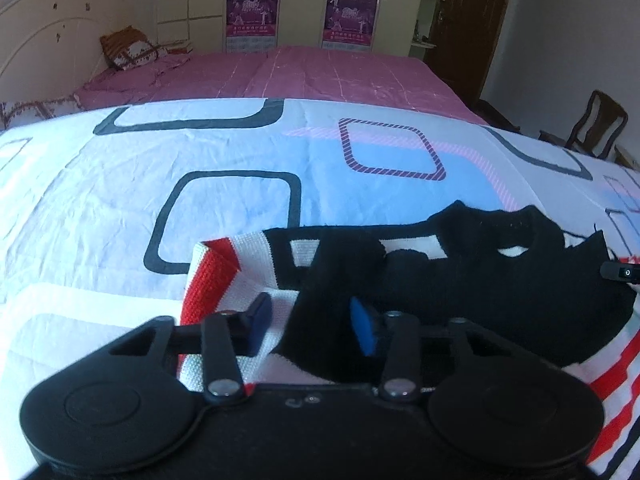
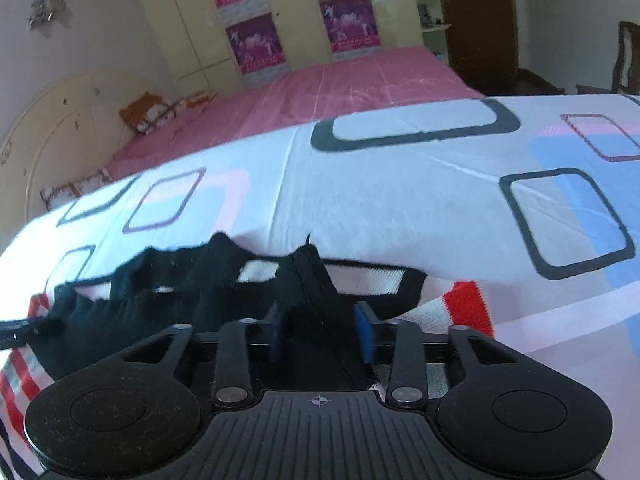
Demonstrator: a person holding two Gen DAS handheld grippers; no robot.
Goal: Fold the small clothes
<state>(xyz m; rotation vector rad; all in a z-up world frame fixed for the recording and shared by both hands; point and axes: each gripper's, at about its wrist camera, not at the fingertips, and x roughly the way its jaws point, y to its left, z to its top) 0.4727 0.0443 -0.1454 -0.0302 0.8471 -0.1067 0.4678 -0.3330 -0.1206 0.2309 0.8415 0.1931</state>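
Note:
A small knit sweater, black with white and red stripes, lies on the white patterned sheet. In the left wrist view its black part point(image 1: 460, 280) spreads to the right and a red-and-white cuff point(image 1: 212, 280) folds up at the left. My left gripper point(image 1: 312, 326) stands open with a black sleeve between its blue pads. In the right wrist view my right gripper point(image 2: 322, 336) stands open around a black fold of the sweater point(image 2: 312, 280). The tip of the right gripper point(image 1: 622, 273) shows at the left view's right edge.
The white sheet with square outlines point(image 1: 200, 152) covers the near bed. A pink bed point(image 1: 304, 72) with a pillow point(image 1: 130, 48) lies behind, in front of a wardrobe with purple posters point(image 1: 252, 8). A wooden chair point(image 1: 596, 124) and a dark door point(image 1: 468, 20) are at the right.

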